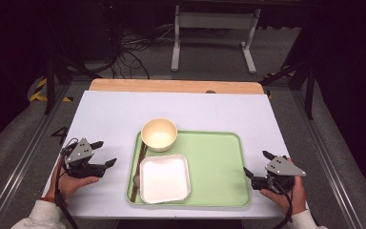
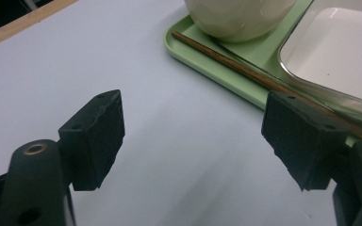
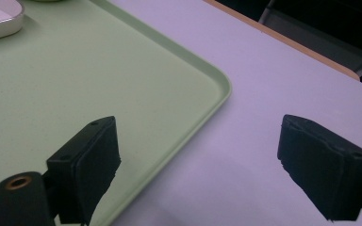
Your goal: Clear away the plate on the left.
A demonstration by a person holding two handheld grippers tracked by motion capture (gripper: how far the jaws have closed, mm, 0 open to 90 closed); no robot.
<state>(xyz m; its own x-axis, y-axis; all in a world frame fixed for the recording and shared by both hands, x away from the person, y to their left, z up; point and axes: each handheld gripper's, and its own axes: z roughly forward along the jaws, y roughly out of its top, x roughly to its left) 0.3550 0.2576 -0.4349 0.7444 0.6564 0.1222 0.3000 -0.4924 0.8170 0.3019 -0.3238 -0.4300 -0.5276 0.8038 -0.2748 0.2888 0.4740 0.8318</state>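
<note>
Inspector A: Left gripper [image 1: 106, 153] and right gripper [image 1: 256, 163] both stand released, nothing held. Thin brown wooden chopsticks [image 2: 245, 74] lie in the pale green plastic tray [image 1: 219, 162], wedged beside the square white dish [image 1: 165, 178].

Inspector B: Risk: fingers [image 2: 99, 134] nudge the round cream bowl [image 1: 159, 134]; smooth sticks may roll.

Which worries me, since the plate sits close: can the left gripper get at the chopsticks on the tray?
Probably yes: the left gripper is open beside the tray, and the chopsticks lie exposed along its near edge.
</note>
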